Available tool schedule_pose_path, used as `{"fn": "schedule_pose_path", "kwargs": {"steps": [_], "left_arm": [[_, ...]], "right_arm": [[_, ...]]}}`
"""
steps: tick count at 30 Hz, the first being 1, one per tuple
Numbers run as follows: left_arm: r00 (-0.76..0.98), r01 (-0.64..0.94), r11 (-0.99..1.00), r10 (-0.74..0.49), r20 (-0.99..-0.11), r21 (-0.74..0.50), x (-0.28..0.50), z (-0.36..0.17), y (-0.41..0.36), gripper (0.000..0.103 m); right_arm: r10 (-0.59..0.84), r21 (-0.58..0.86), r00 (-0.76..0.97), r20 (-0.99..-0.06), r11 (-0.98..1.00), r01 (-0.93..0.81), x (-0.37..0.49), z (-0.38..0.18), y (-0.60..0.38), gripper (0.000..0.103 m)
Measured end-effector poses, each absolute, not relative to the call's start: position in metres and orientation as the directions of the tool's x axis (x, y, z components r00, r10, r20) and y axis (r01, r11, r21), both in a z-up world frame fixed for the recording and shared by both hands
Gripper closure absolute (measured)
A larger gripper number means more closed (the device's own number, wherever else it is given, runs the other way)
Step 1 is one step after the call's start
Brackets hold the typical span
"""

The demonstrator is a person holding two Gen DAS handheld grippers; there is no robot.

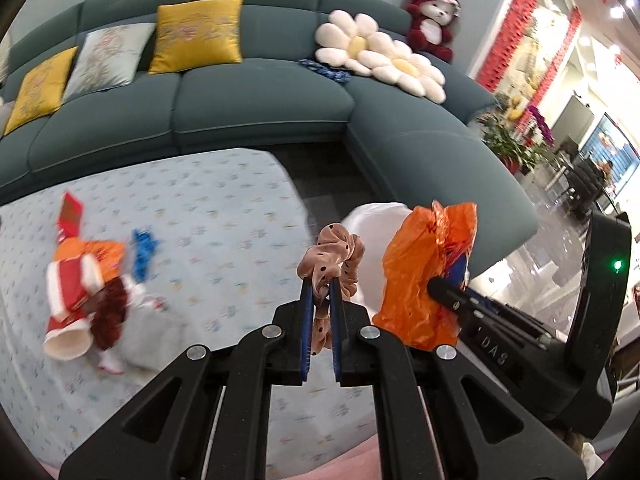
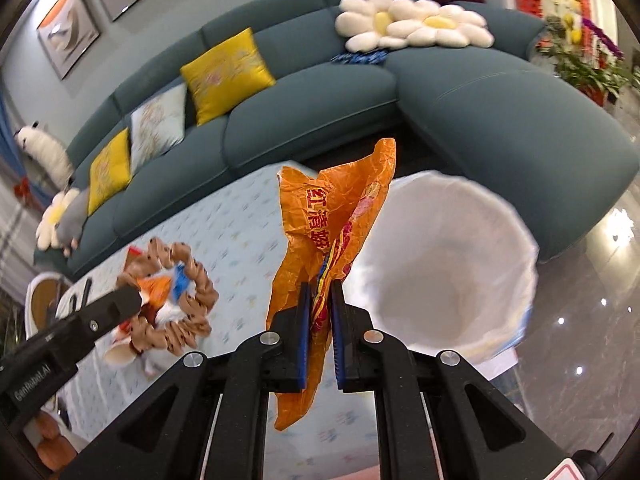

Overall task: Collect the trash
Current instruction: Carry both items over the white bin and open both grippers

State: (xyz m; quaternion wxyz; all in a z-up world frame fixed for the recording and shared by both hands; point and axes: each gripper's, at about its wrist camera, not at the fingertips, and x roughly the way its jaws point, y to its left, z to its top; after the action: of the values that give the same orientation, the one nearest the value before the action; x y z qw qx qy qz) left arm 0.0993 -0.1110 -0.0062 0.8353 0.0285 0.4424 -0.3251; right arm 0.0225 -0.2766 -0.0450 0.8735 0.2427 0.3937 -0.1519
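Trash is partly gathered: the orange wrapper (image 2: 332, 248) is clenched in the right hand-held gripper (image 2: 320, 312) and hangs just beside the white-lined bin (image 2: 452, 264), while the left hand-held gripper (image 1: 319, 308) is clamped on a spotted brown scrunchie (image 1: 334, 258) above the tabletop (image 1: 224, 208). Neither piece is in the bin yet, and it looks empty as far as its inside shows. Left on the tabletop are a red and orange pile of packaging (image 1: 84, 276) and a blue scrap (image 1: 143, 250), so I judge the task is at an early stage.

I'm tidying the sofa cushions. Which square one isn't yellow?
The pale blue-white cushion, sitting between the two yellow cushions on the teal sofa; the others are yellow.
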Motion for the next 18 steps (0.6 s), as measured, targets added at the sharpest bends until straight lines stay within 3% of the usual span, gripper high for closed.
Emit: {"fn": "schedule_pose_path", "kwargs": {"steps": [11,15,17,18], "left_arm": [[0.294,0.638,0.721,-0.554,-0.779,-0.271,0.099,-0.024,-0.204,0.095],[0.273,0.656,0.702,-0.562,-0.781,-0.276,0.101,-0.028,-0.230,0.092],[0.270,0.657,0.700,-0.565,-0.780,-0.280,0.103,-0.029,-0.237,0.086],[0.277,0.652,0.705,-0.564,-0.778,-0.278,0.104,-0.029,-0.241,0.073]], "right_arm": [[-0.147,0.291,0.616,-0.774,0.782,0.551,0.015,-0.059,-0.355,0.093],[-0.155,0.285,0.604,-0.782,0.773,0.567,0.018,-0.065,-0.370,0.086],[-0.188,0.260,0.595,-0.781,0.769,0.584,0.019,-0.065,-0.373,0.078],[-0.205,0.246,0.590,-0.780,0.767,0.592,0.019,-0.064,-0.374,0.070]]}}
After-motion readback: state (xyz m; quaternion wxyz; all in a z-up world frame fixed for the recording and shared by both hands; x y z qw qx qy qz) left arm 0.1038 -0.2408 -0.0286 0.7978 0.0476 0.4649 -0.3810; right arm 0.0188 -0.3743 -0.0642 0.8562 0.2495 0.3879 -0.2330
